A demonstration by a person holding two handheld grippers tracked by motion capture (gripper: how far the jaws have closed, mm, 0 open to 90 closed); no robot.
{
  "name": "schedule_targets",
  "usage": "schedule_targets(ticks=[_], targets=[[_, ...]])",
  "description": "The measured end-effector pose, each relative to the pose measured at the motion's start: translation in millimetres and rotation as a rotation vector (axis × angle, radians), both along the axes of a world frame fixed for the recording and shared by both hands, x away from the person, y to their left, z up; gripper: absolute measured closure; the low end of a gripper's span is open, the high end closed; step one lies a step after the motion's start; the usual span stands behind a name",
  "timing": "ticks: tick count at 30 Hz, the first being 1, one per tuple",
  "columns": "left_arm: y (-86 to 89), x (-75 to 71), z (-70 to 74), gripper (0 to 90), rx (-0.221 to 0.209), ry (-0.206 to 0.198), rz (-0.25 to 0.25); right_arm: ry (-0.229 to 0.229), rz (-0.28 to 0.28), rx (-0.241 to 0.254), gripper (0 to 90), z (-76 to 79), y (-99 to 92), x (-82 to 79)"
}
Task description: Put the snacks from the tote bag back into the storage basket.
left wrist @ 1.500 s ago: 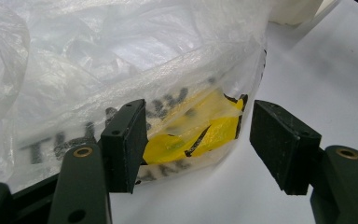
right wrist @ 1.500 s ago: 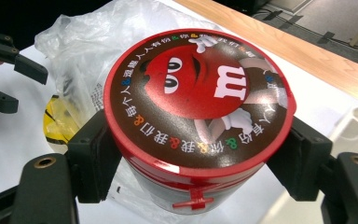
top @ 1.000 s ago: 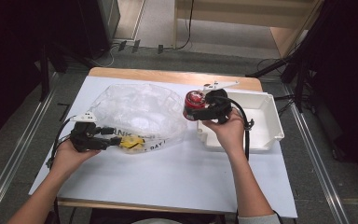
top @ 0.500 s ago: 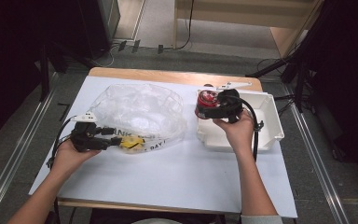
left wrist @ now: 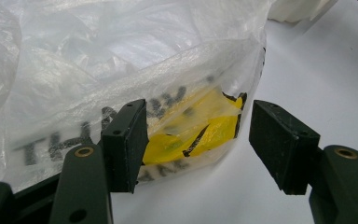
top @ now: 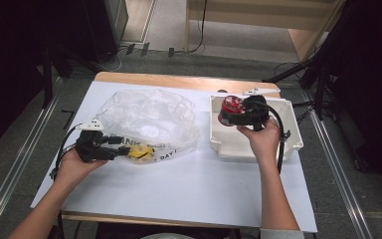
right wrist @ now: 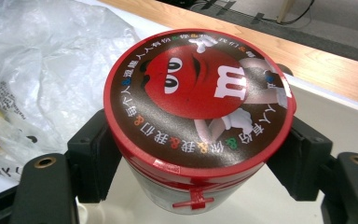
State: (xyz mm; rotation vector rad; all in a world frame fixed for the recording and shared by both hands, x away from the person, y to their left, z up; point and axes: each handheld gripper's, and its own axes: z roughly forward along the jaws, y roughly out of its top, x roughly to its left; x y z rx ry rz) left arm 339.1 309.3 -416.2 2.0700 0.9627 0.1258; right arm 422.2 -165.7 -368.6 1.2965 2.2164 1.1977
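A crumpled clear plastic bag with black lettering and a yellow print lies on the left half of the table. My left gripper is at the bag's near edge. In the left gripper view it stands open, its jaws on either side of the printed corner of the bag. A round candy tub with a red lid hangs over the left part of the white tray. My right gripper is shut on the tub, one jaw on each side below the lid.
The table is covered by a white sheet, with a wooden strip along its far edge. The tray's inside wall shows behind the tub. Metal rails run along the floor on both sides of the table.
My right gripper has carried the tub to the right, from beside the bag to over the white tray. The left gripper has stayed at the bag's edge.
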Motion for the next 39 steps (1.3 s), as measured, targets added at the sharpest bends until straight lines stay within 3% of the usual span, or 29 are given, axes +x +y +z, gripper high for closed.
schedule_targets(ticks=[21,39], targets=[[-1.3,-0.5,-0.4,37.9,0.002,-0.011,-0.006,0.029,-0.063,-0.005,26.9,-18.8,-14.2,10.8],[-2.2,-0.9,-1.0,37.9,-0.001,-0.011,-0.007,0.04,-0.136,-0.029,26.8,-47.9,-25.4,25.5]])
